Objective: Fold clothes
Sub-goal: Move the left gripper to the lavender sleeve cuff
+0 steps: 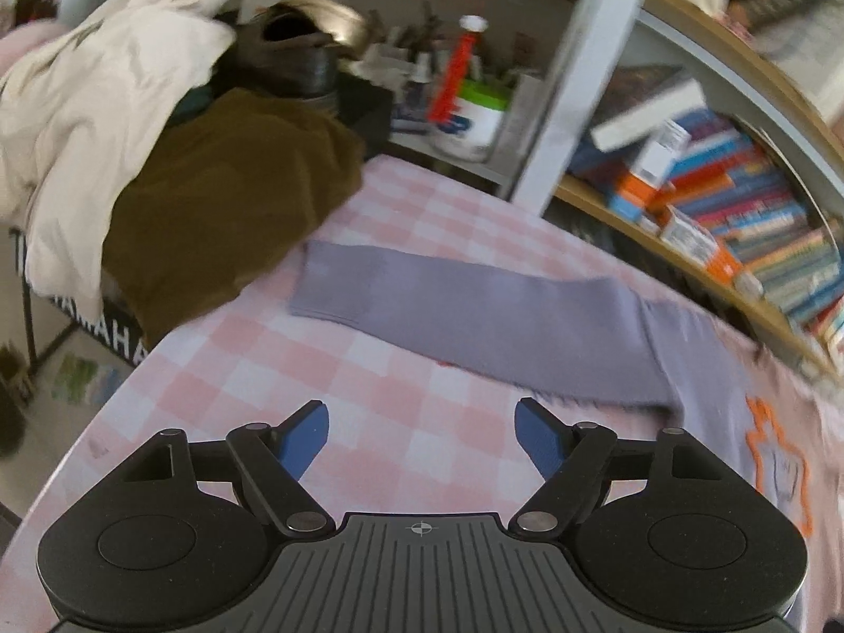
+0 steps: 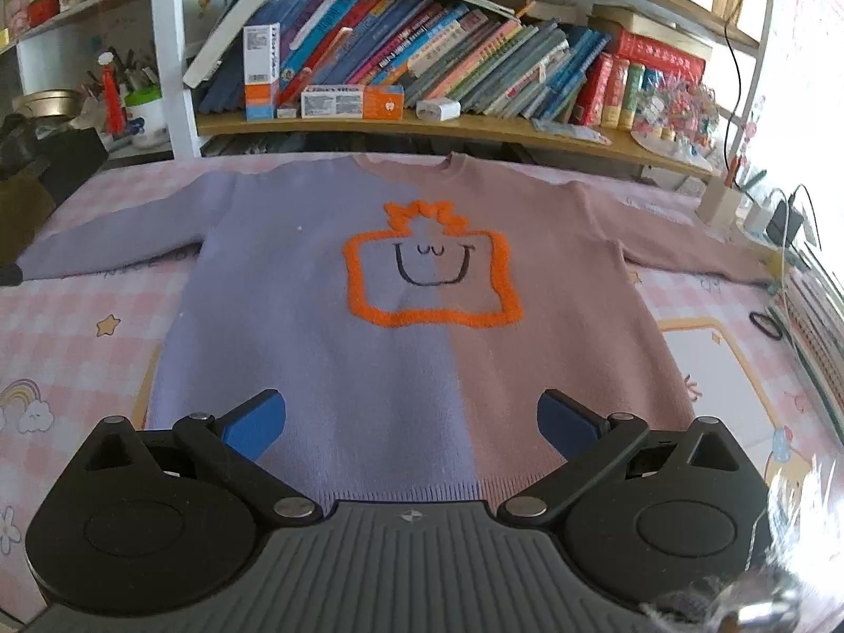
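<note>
- Lying flat on the pink checked bench [image 2: 68,327], front up, a two-tone sweater [image 2: 422,285] spreads both sleeves wide, lilac on one half and dusty pink on the other.
- An orange outlined smiling face [image 2: 430,274] sits mid-chest.
- The right gripper [image 2: 411,422] hovers over the hem, jaws released, holding nothing.
- The left gripper [image 1: 422,435] is also released, above bare cloth just short of the lilac sleeve [image 1: 475,316].
- Beyond the sleeve's cuff, a brown garment [image 1: 221,221] is heaped.
</note>
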`<state>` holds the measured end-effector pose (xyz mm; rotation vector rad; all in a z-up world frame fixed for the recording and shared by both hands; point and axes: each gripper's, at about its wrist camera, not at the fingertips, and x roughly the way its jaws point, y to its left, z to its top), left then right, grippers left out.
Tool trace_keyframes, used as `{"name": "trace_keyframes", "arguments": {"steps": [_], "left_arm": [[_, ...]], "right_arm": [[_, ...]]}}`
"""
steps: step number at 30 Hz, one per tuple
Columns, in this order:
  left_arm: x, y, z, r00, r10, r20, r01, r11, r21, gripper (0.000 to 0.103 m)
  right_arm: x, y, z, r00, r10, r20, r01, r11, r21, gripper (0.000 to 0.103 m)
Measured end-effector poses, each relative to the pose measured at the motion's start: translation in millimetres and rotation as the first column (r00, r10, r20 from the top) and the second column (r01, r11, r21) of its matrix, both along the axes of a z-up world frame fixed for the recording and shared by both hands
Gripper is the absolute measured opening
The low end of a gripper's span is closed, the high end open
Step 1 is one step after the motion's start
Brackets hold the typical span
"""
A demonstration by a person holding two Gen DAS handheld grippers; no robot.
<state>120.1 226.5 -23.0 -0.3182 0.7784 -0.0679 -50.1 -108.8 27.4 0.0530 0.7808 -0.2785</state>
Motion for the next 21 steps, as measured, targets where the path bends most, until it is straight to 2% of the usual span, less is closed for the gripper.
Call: {"name": "trace_keyframes", "arguments": {"steps": [2, 4, 6, 10, 16, 21], "left_arm": [[7, 7, -4, 1.0, 0.024, 0.001, -0.024, 0.999, -0.047, 0.066], [15, 13, -8, 0.999, 0.046, 0.001, -0.046, 0.996, -0.077, 0.047], [26, 18, -11, 0.997, 0.073, 0.001, -0.073, 0.994, -0.087, 0.04], [45, 23, -20, 0.993, 0.117, -0.01, -0.117, 0.99, -0.082, 0.04], [63, 26, -24, 0.986, 0.165, 0.013, -0.165, 0.986, -0.006, 0.042], [73, 33, -30, 0.977, 0.212, 0.009, -0.212, 0.977, 0.013, 0.04]], "right_arm": [[0, -2, -2, 1.0, -0.012, -0.015, 0.012, 1.0, 0.003, 0.103], [-1, -2, -4, 0.999, -0.021, -0.025, 0.02, 1.0, -0.005, 0.103], [-2, -3, -4, 0.999, -0.034, -0.028, 0.033, 0.999, -0.019, 0.103], [-7, -10, -5, 0.997, -0.071, -0.044, 0.069, 0.997, -0.028, 0.103], [-17, -23, -6, 0.989, -0.129, -0.069, 0.127, 0.991, -0.037, 0.103], [-22, -32, -8, 0.981, -0.169, -0.092, 0.166, 0.985, -0.04, 0.103]]}}
